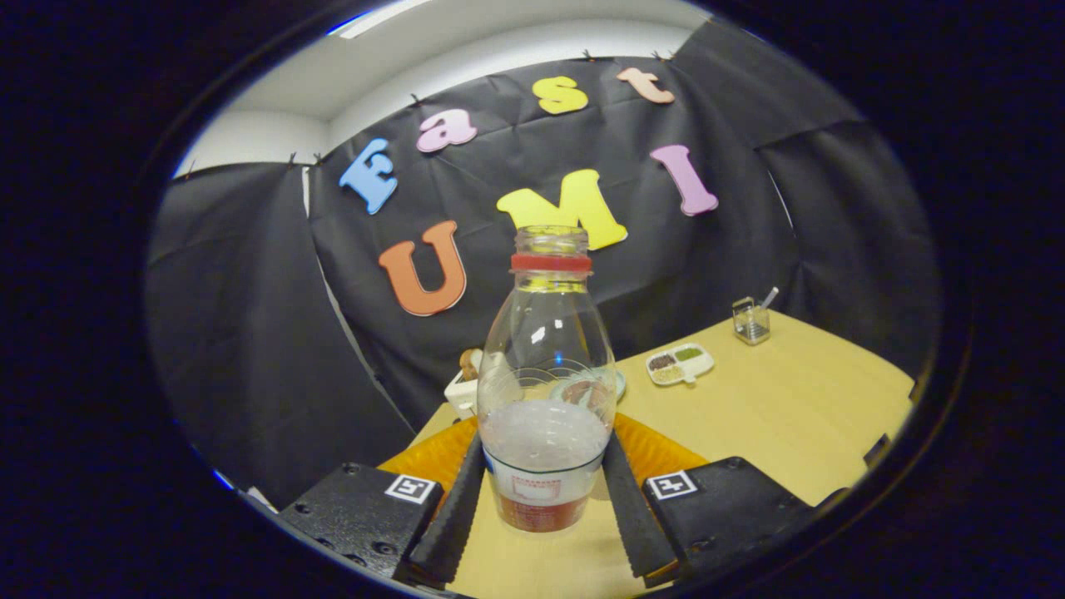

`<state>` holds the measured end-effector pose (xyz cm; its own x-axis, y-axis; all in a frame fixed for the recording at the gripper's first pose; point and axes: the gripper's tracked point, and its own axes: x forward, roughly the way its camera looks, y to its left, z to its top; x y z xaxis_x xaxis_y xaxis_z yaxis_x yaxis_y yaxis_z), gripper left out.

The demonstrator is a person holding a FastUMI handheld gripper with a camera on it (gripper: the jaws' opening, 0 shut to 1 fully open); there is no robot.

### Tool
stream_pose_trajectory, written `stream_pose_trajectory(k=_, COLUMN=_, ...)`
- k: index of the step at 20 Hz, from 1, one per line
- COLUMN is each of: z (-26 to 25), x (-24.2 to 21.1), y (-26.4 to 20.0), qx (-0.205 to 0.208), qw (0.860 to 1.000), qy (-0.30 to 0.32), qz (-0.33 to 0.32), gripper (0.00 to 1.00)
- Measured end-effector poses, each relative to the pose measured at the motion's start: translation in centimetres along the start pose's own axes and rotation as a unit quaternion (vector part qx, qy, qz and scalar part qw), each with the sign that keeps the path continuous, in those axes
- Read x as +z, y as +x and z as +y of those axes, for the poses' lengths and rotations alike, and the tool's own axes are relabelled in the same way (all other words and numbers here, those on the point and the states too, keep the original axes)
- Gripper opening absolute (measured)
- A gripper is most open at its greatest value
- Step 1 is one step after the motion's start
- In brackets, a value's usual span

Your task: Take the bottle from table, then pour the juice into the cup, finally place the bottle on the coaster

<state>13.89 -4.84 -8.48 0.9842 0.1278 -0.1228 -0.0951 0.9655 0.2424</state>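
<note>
A clear bottle (545, 366) with a red neck ring and no cap stands upright between my fingers. It holds a little reddish juice with pale foam above its label. My gripper (543, 445) is shut on the bottle's lower body, and both ribbed black fingers (453, 507) press its sides. An orange ridged coaster (666, 453) lies on the table just beyond the fingers, partly hidden behind the bottle. Whether the bottle's base rests on the table or hangs above it I cannot tell. Something round shows blurred through the bottle's glass; I cannot tell if it is the cup.
The yellow table (790, 416) stretches away to the right. On it beyond the coaster sit a white divided dish of grains (680, 363), a small glass jar with a spoon (751, 320), and a white box with a brown item (463, 384).
</note>
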Motion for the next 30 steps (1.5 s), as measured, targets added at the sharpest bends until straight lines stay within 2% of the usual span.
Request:
stream_pose_trajectory(k=3, z=-0.4, x=0.2, y=1.3, qx=-0.006, qw=0.998, qy=-0.063, qz=-0.019, gripper=0.78)
stream_pose_trajectory(k=6, z=-0.9, x=-0.6, y=3.4, qx=-0.006, qw=0.996, qy=-0.080, qz=-0.034, gripper=0.78)
stream_pose_trajectory(k=18, z=-5.3, x=-11.7, y=14.8, qx=-0.038, qw=0.990, qy=-0.137, qz=0.009, gripper=0.79)
stream_pose_trajectory(k=23, z=-6.2, x=-14.9, y=17.0, qx=-0.041, qw=0.990, qy=-0.137, qz=0.023, gripper=0.80)
stream_pose_trajectory(k=30, z=-5.9, x=-15.2, y=17.9, qx=-0.057, qw=0.985, qy=-0.160, qz=-0.012, gripper=0.82)
